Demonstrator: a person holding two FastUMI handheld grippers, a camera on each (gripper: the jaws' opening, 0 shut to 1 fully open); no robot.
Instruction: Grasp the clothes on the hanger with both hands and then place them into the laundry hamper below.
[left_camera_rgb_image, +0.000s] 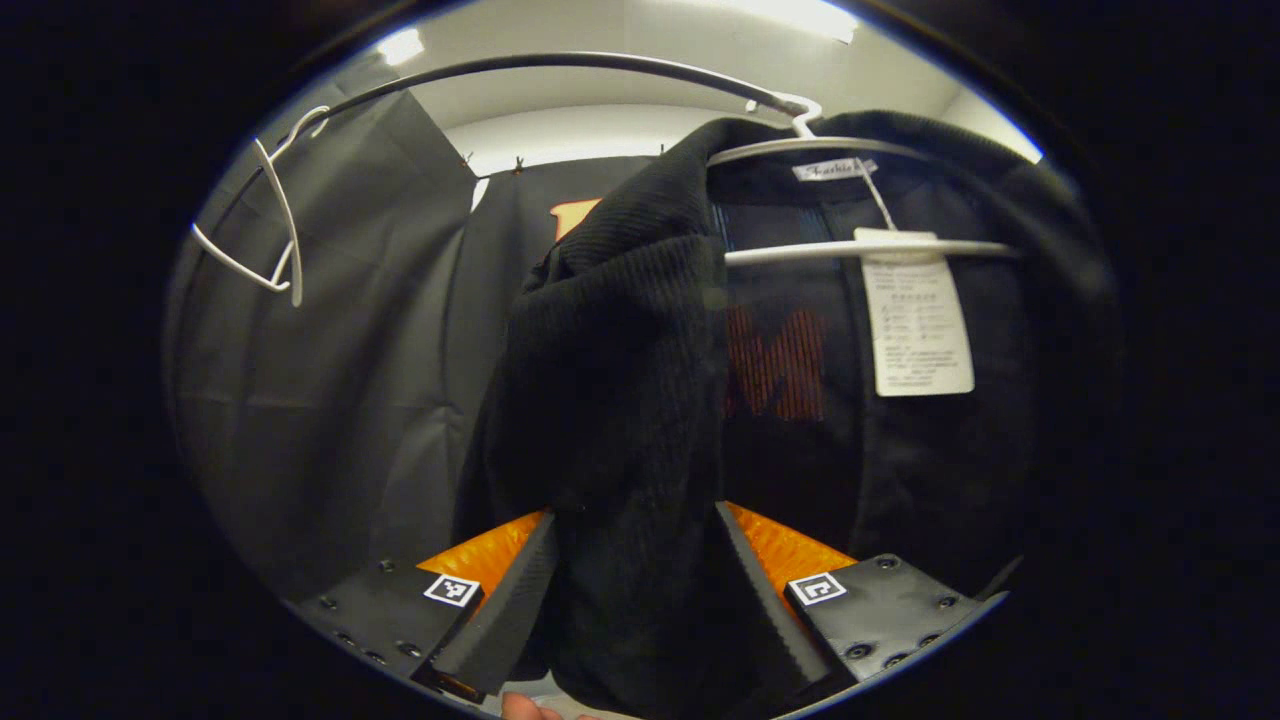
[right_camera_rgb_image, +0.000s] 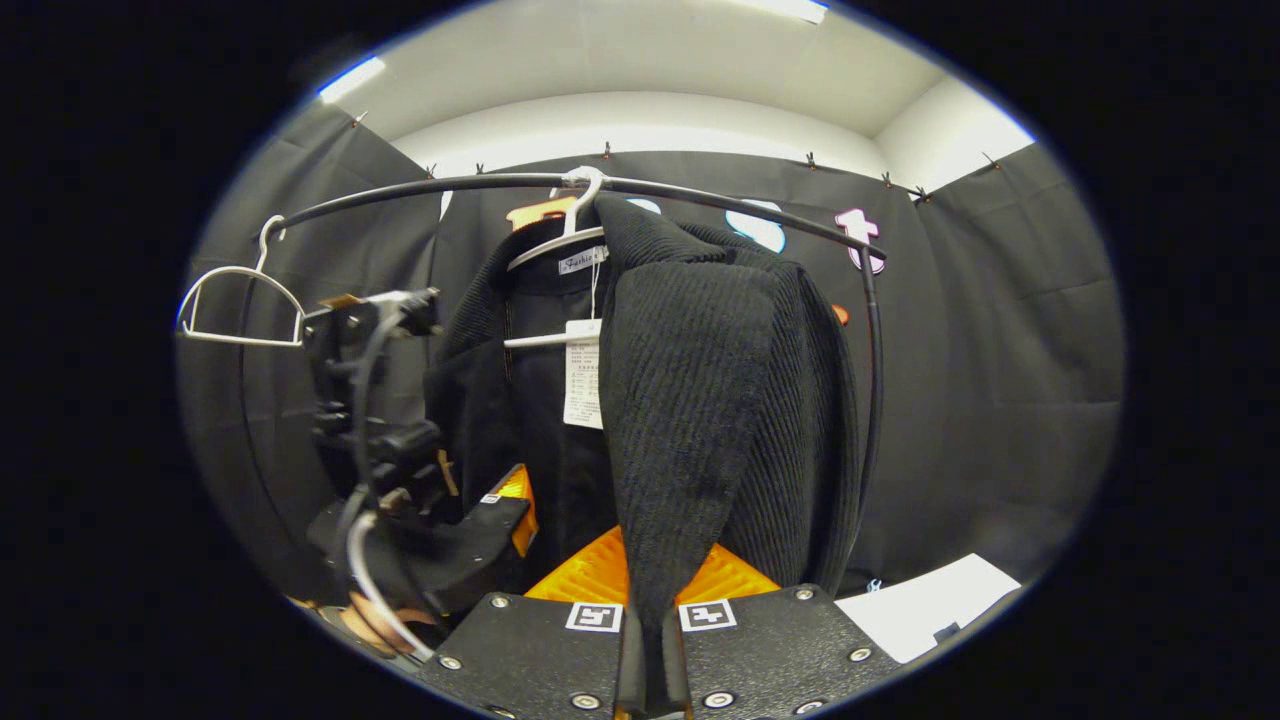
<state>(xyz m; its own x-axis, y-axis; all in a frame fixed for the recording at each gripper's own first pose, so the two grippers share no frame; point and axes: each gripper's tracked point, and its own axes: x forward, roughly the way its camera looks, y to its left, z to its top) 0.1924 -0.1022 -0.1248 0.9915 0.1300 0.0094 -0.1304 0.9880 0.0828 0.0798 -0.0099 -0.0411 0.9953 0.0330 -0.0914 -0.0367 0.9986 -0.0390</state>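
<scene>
A black ribbed knit garment (left_camera_rgb_image: 620, 380) hangs open-fronted on a white hanger (left_camera_rgb_image: 860, 250) from a dark rail (left_camera_rgb_image: 560, 62). A white care tag (left_camera_rgb_image: 915, 320) dangles inside it. My left gripper (left_camera_rgb_image: 635, 520) is open, its fingers wide apart on either side of the garment's front panel, which fills the gap between them. In the right gripper view the same garment (right_camera_rgb_image: 700, 400) hangs at centre. My right gripper (right_camera_rgb_image: 652, 640) is shut on the lower edge of the other front panel. The left gripper (right_camera_rgb_image: 470, 540) and a bit of the hand holding it appear at the lower left.
An empty white hanger (left_camera_rgb_image: 270, 230) hangs at the rail's left end, seen also as an empty hanger (right_camera_rgb_image: 240, 300) in the right gripper view. The rail (right_camera_rgb_image: 700, 195) bends down into a post at the right. A white sheet (right_camera_rgb_image: 930, 605) lies low at the right.
</scene>
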